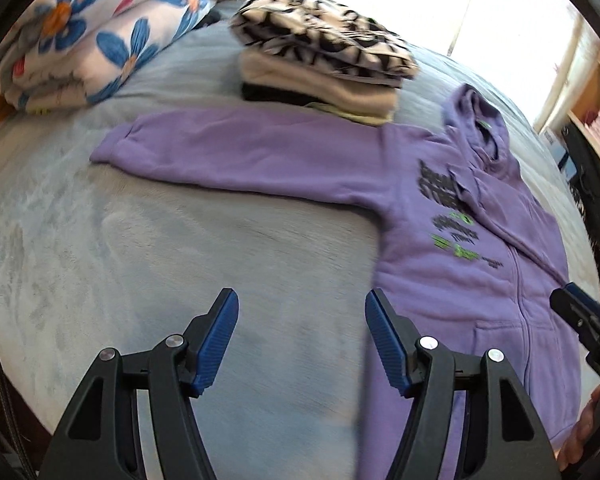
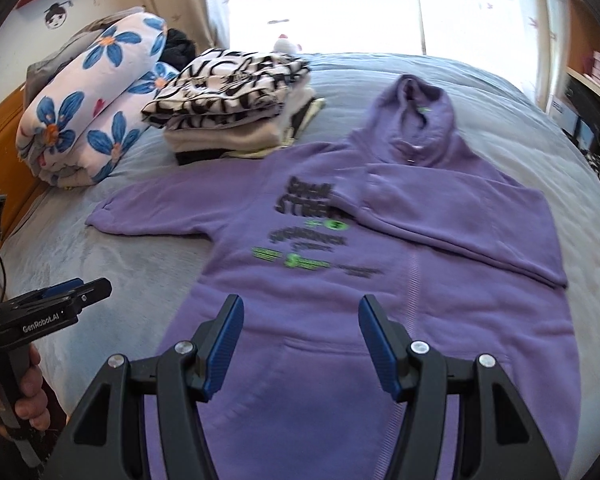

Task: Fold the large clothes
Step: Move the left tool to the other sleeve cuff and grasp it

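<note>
A purple hoodie (image 2: pixel 340 320) with black and green print lies face up on the grey bed cover (image 2: pixel 112 280). Its right sleeve (image 2: pixel 460 216) is folded across the chest; its left sleeve (image 1: pixel 236 156) stretches out flat to the left. The hood (image 2: pixel 420 120) points to the far side. My left gripper (image 1: pixel 300 308) is open and empty above the bed cover, just left of the hoodie's (image 1: pixel 480 280) side hem. My right gripper (image 2: pixel 300 312) is open and empty above the hoodie's lower front, near the pocket. The left gripper also shows in the right wrist view (image 2: pixel 76 290).
A stack of folded clothes (image 2: pixel 236 108) topped by a black-and-white patterned piece sits beyond the left sleeve. A rolled floral quilt (image 2: pixel 88 108) lies at the far left by an orange headboard. A bright window is behind the bed; shelves stand at the right.
</note>
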`<act>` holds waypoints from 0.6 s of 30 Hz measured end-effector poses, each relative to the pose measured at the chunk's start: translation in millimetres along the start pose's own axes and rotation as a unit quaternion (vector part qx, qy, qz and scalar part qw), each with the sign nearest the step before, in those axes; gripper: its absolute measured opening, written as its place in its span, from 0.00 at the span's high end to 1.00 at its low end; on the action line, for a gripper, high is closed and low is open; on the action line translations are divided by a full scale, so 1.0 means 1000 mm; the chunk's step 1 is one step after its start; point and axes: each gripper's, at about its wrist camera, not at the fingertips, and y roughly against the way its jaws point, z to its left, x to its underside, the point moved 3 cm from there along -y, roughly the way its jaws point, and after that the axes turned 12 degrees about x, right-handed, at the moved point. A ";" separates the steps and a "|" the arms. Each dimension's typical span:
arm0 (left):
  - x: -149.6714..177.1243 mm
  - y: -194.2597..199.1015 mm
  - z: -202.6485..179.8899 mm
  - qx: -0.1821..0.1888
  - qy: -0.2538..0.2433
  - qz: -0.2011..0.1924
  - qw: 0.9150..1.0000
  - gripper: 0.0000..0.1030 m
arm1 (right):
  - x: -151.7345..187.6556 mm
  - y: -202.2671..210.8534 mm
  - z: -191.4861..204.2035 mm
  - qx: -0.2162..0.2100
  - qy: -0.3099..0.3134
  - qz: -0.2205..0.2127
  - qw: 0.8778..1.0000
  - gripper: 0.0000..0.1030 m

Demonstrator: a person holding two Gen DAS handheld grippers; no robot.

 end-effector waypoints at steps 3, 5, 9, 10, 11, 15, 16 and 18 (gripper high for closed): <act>-0.016 -0.008 0.037 0.022 0.033 0.001 0.999 0.37 | -0.010 -0.012 0.023 -0.005 0.015 -0.005 1.000 0.42; -0.025 -0.014 0.058 0.028 0.050 -0.003 0.998 0.37 | -0.016 -0.019 0.037 -0.005 0.024 -0.010 1.000 0.42; -0.046 -0.032 0.109 0.049 0.092 -0.004 0.995 0.37 | -0.029 -0.042 0.067 -0.001 0.039 -0.014 0.999 0.42; -0.051 -0.037 0.124 0.054 0.109 -0.005 0.993 0.37 | -0.032 -0.049 0.072 0.001 0.041 -0.013 0.999 0.42; -0.054 -0.042 0.133 0.059 0.117 -0.007 0.991 0.37 | -0.034 -0.054 0.077 0.002 0.042 -0.012 0.999 0.42; -0.072 -0.064 0.177 0.081 0.157 -0.009 0.984 0.37 | -0.043 -0.082 0.093 0.011 0.045 -0.005 0.999 0.42; -0.075 -0.069 0.184 0.087 0.166 -0.009 0.982 0.37 | -0.046 -0.090 0.096 0.009 0.041 0.000 0.999 0.42; -0.085 -0.077 0.199 0.102 0.183 -0.017 0.978 0.37 | -0.049 -0.102 0.100 0.007 0.034 0.009 0.999 0.42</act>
